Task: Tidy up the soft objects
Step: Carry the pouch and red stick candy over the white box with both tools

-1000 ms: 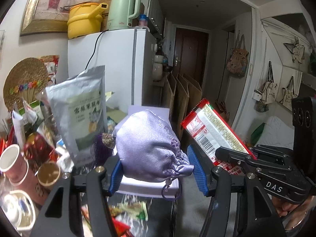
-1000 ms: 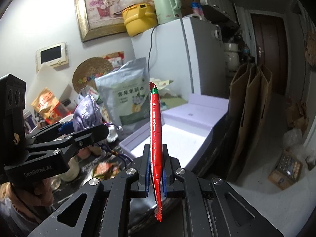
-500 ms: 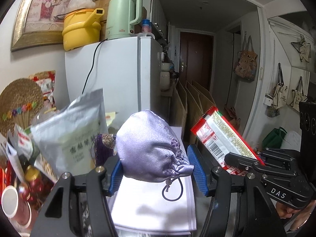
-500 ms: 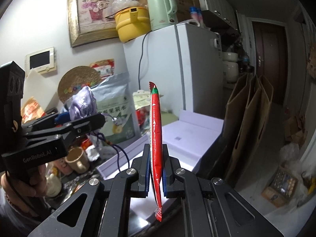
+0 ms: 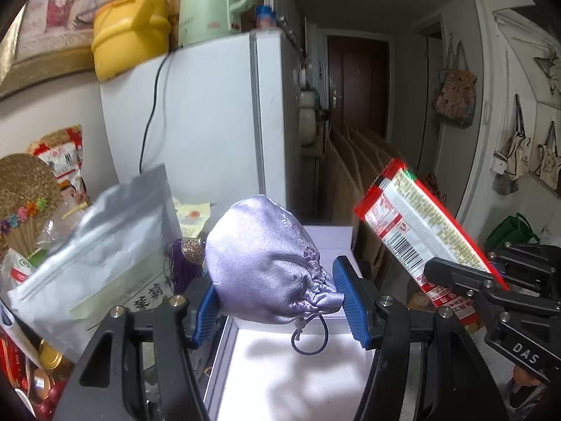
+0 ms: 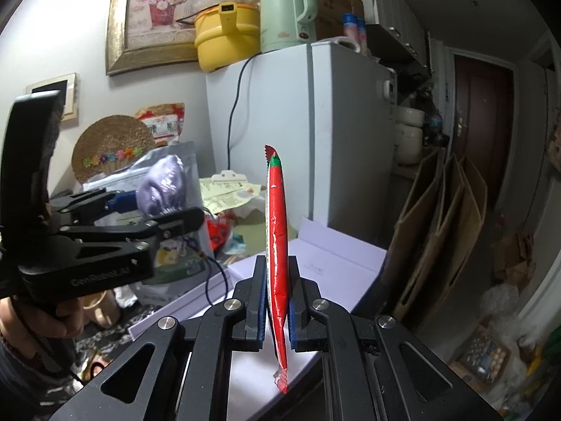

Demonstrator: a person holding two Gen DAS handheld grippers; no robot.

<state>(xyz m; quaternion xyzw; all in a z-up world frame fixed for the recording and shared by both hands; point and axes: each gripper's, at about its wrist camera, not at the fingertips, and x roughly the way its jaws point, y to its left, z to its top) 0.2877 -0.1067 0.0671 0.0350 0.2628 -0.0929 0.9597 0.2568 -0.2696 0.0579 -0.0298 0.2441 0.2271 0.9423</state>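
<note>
The left gripper (image 5: pixel 277 301) with the purple pouch (image 5: pixel 266 263) has moved from above the cluttered tabletop to above the open white box (image 5: pixel 305 368). The pouch's cord loop (image 5: pixel 310 336) now hangs over the box's interior. The right gripper (image 6: pixel 275 307) with the red packet (image 6: pixel 277 245) has shifted closer to the box.

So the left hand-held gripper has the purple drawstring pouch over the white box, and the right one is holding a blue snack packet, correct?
Not quite: the packet is red, not blue. The right wrist view shows the right hand-held gripper shut on the red snack packet. The rest holds: the left hand-held gripper grips the purple drawstring pouch over the white box.
</note>
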